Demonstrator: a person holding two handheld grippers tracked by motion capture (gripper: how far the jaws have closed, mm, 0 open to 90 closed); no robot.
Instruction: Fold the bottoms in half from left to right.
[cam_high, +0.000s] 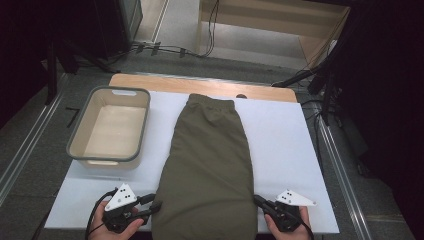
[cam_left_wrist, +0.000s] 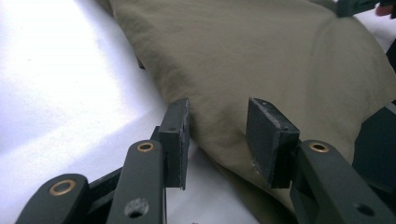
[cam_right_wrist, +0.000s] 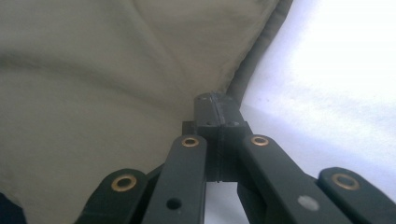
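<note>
We see soft olive trousers (cam_high: 207, 160) along the worktop's near edge; left gripper (cam_left_wrist: 217, 135) released, right gripper (cam_right_wrist: 217, 105) clenched on nothing.

We see an olive garment (cam_high: 207, 165) of soft, matt woven cloth, lightly creased, lying on a smooth white sheet (cam_high: 280, 135) over a pale wooden table (cam_high: 200, 84). The tub (cam_high: 111, 125) looks like smooth plastic, grey-rimmed and cream inside, and the left gripper (cam_left_wrist: 217, 135) shows matt black jaws with brassy metal rivets.
</note>
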